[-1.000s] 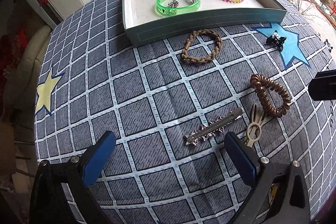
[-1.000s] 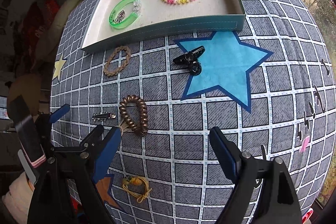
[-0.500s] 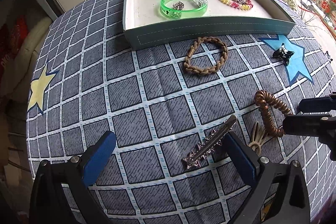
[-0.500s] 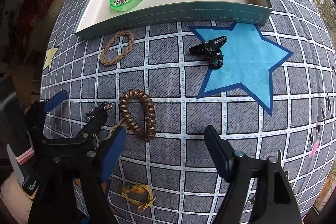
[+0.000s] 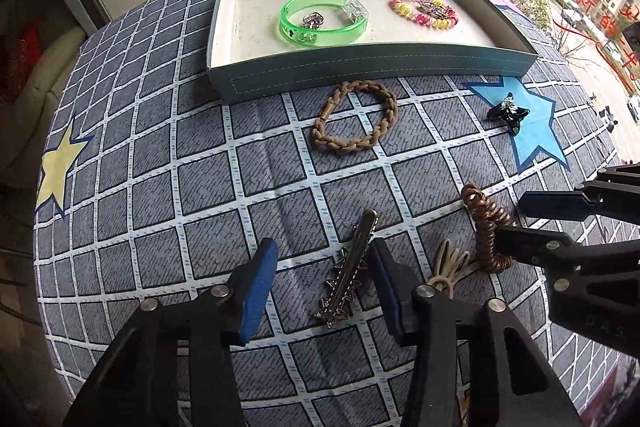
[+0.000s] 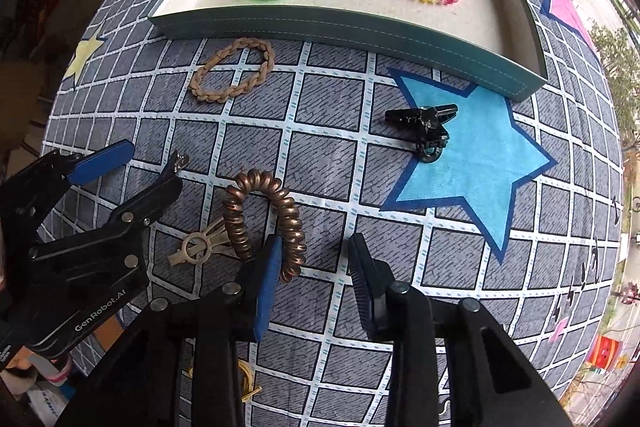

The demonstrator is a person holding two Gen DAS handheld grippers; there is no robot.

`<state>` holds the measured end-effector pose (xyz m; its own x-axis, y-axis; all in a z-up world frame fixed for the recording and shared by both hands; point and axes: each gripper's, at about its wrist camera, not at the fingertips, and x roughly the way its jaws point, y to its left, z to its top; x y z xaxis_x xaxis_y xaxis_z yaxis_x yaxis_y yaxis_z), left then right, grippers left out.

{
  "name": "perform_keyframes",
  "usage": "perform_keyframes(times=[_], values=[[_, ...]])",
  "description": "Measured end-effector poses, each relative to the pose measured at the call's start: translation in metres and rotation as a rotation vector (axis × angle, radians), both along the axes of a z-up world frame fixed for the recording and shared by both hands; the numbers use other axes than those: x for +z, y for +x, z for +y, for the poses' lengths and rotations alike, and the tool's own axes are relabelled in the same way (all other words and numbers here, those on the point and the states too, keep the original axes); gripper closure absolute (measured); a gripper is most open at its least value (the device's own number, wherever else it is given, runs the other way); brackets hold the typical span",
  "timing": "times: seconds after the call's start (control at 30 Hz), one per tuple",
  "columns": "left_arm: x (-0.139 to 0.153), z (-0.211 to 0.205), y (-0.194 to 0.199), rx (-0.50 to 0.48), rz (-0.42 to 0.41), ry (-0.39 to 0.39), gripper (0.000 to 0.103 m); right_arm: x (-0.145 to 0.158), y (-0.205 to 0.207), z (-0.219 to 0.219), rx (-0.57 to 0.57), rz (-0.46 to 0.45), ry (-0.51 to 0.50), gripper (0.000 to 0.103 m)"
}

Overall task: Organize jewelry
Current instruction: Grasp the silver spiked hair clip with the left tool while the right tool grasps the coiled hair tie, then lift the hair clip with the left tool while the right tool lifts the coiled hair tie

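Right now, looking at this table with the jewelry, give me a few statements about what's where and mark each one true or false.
1. The green bangle lies inside the tray. True.
2. The braided brown bracelet lies inside the tray. False: it lies on the cloth in front of it.
3. The black claw clip lies on the blue star. True.
4. The left gripper straddles the yellow-pink coil bracelet. False: the silver hair clip is between its fingers.

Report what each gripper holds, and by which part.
Nothing yet. Both jaws have just been closing: the left gripper straddles the spiked hair clip mid-length, the right gripper one strand of the copper coil tie; pads not pressing either.
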<state>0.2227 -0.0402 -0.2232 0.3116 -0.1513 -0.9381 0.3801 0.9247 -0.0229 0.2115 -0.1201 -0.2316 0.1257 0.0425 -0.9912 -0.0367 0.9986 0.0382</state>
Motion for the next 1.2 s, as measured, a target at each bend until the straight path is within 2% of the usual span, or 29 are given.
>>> perform_keyframes(times=[0.07, 0.1, 0.13, 0.2, 0.23, 0.37, 0.6, 0.87, 1.0, 1.2], values=[[0.001, -0.003, -0.001, -0.014, -0.002, 0.002, 0.062, -0.001, -0.001, 0.006, 0.029, -0.009, -0.036, 0.067], [0.001, -0.005, -0.001, -0.020, -0.002, 0.004, 0.066, -0.001, -0.002, 0.008, 0.040, -0.014, -0.054, 0.070], [0.002, -0.006, -0.002, -0.023, -0.002, 0.004, 0.073, -0.001, -0.003, 0.010, 0.048, -0.019, -0.066, 0.078], [0.002, -0.009, -0.003, -0.022, -0.006, 0.012, 0.074, 0.000, -0.002, 0.011, 0.044, -0.024, -0.067, 0.090], [0.002, -0.010, -0.003, -0.020, -0.005, 0.013, 0.074, 0.000, -0.002, 0.010, 0.038, -0.025, -0.058, 0.091], [0.003, -0.009, -0.006, 0.005, 0.010, -0.005, 0.074, 0.001, -0.007, 0.002, 0.022, -0.032, -0.037, 0.091], [0.017, 0.013, -0.019, 0.089, 0.025, -0.076, 0.074, 0.012, -0.018, -0.034, -0.051, -0.046, 0.091, 0.091], [0.043, 0.015, -0.030, 0.098, -0.017, -0.100, 0.074, 0.033, -0.034, -0.071, -0.136, -0.055, 0.188, 0.091], [0.045, 0.011, -0.028, 0.104, -0.018, -0.097, 0.074, 0.040, -0.031, -0.081, -0.154, -0.067, 0.205, 0.091], [0.029, 0.010, -0.024, 0.140, 0.004, -0.035, 0.074, 0.043, -0.023, -0.080, -0.155, -0.069, 0.213, 0.091]])
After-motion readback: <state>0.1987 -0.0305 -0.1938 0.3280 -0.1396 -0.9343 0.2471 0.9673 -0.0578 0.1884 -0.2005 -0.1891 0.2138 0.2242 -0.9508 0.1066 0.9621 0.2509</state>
